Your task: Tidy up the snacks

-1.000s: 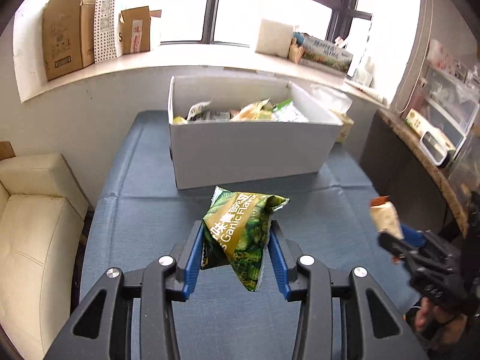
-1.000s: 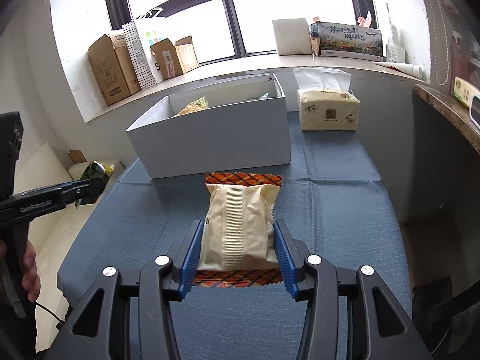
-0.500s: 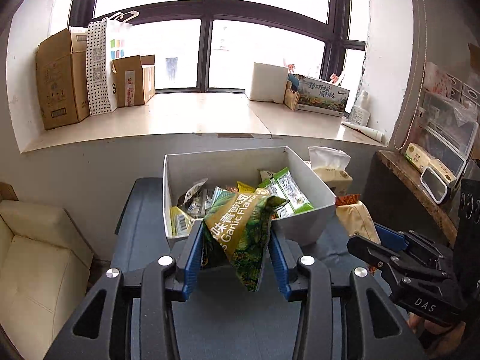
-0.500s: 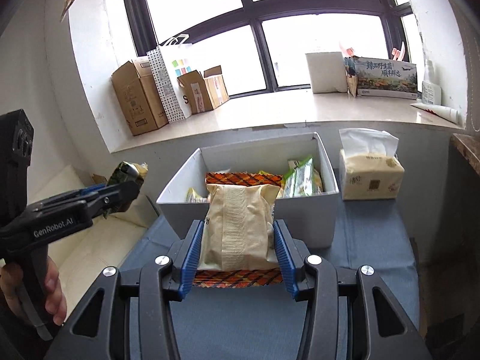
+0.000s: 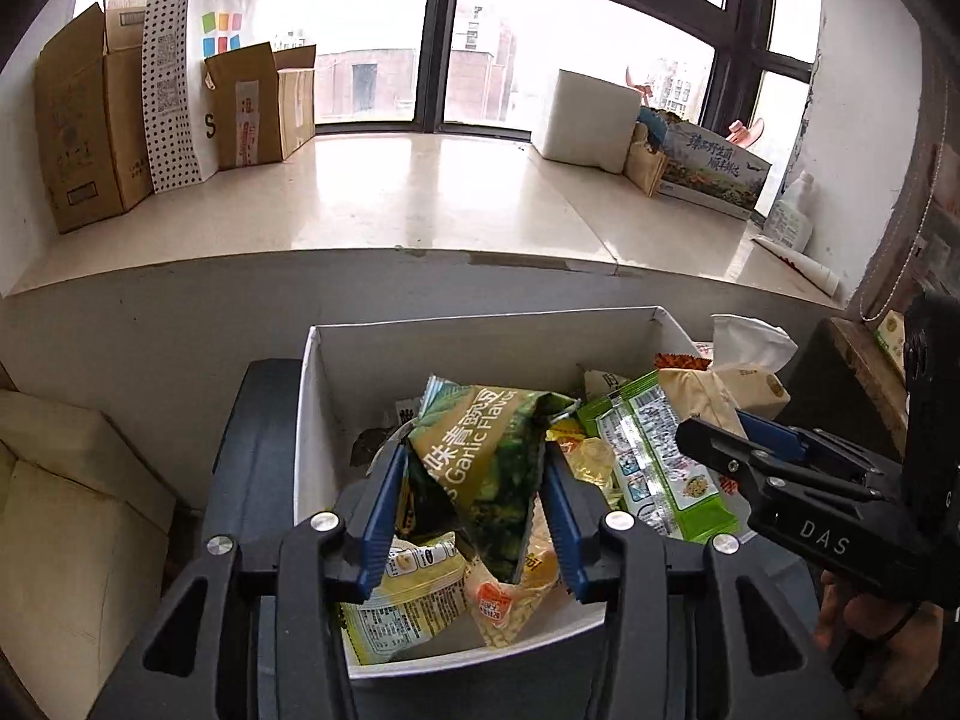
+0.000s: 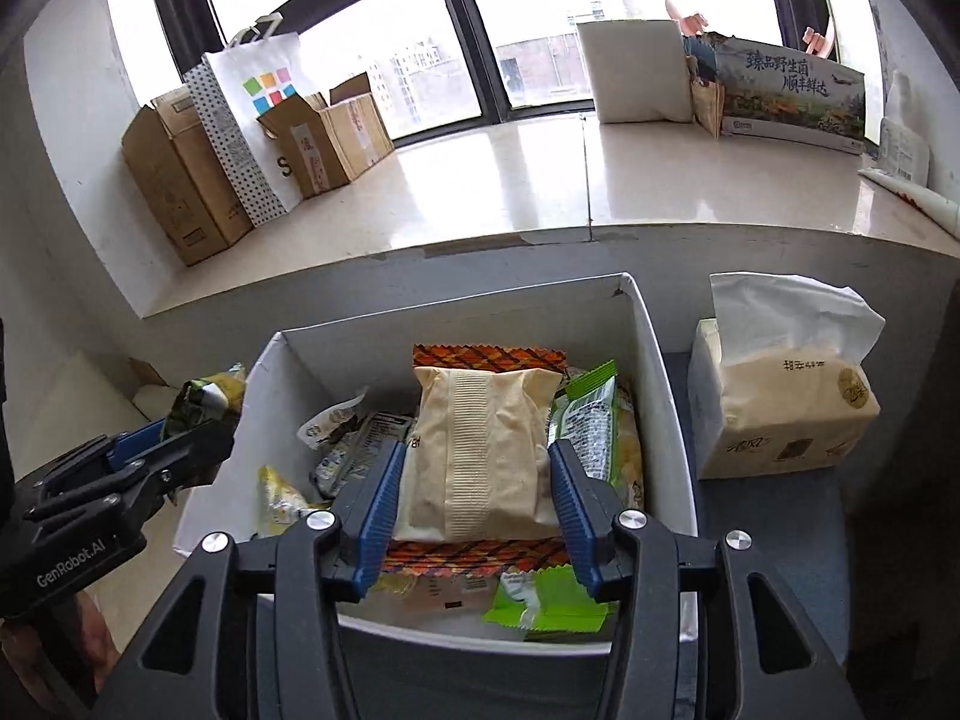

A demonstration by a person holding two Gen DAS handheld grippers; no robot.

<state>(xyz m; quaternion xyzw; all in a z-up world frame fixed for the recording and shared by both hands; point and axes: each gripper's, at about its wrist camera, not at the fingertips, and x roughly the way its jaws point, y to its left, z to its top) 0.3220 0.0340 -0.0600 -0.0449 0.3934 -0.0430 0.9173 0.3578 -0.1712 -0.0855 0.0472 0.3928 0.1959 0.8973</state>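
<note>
Your left fingers [image 5: 471, 504] are closed on the green garlic snack bag [image 5: 480, 456] and your right fingers [image 6: 474, 498] grip the beige packet [image 6: 480, 450]; both packs hang over the white box [image 6: 660, 372] of snacks, tissue pack [image 6: 780, 414] just right of it

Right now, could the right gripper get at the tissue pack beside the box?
Probably not yet: the right gripper is shut on a beige snack over the box. The tissue pack itself stands unobstructed.

left hand-held gripper [image 5: 474, 480] clamped, right hand-held gripper [image 6: 474, 480] clamped
</note>
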